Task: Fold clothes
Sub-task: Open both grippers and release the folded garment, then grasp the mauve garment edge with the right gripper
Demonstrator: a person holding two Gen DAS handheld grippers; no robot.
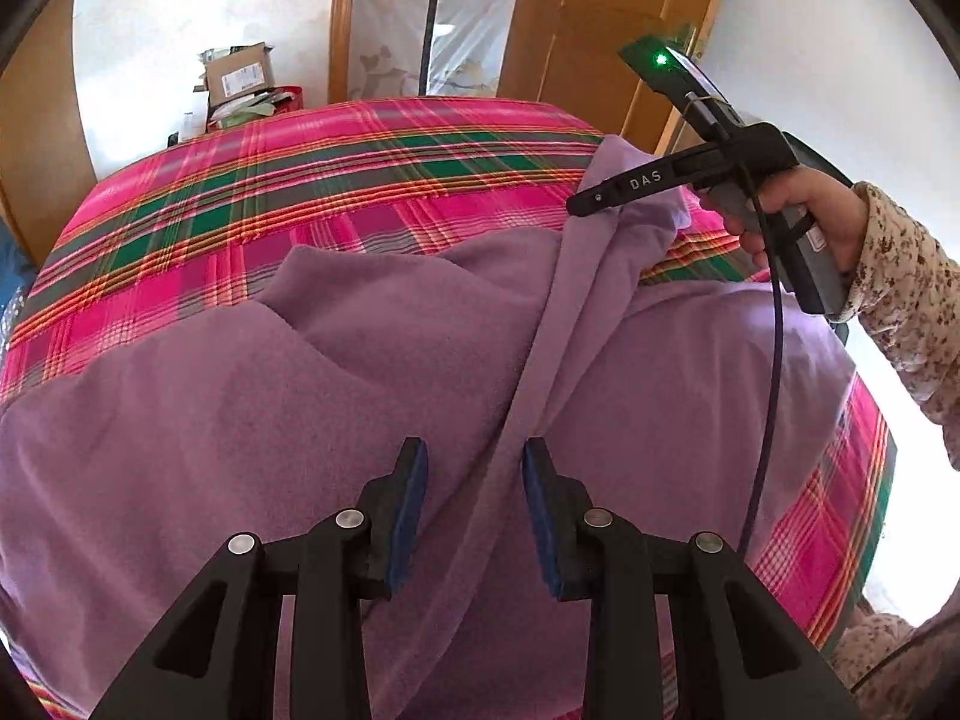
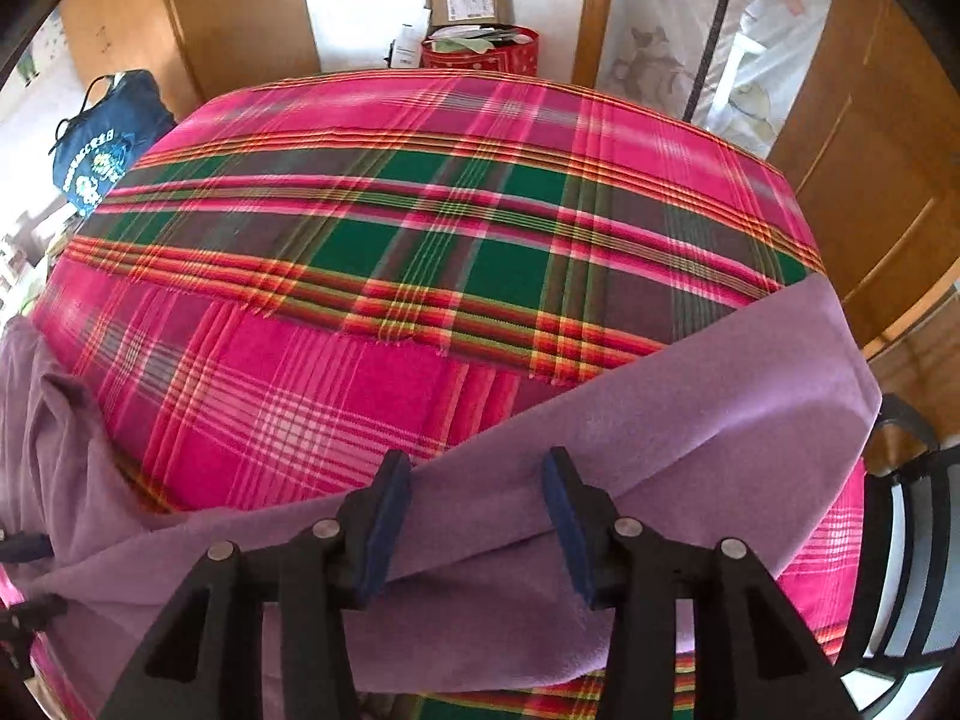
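1. The left gripper (image 1: pixel 474 516) hangs over the purple garment (image 1: pixel 240 420) with its jaws wide, straddling a raised ridge of cloth, likely lined up to pinch it.
2. The right gripper (image 2: pixel 477 531) stands with jaws wide around a lifted flap of the garment, nothing clamped.
3. The garment lies spread on the plaid bedspread (image 2: pixel 420 210), bare beyond it, room for folding.

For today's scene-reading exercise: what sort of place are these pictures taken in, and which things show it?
Probably a room in a home, perhaps a bedroom. A plaid cloth covers a broad surface carrying a purple garment, with wooden doors and a cardboard box behind.
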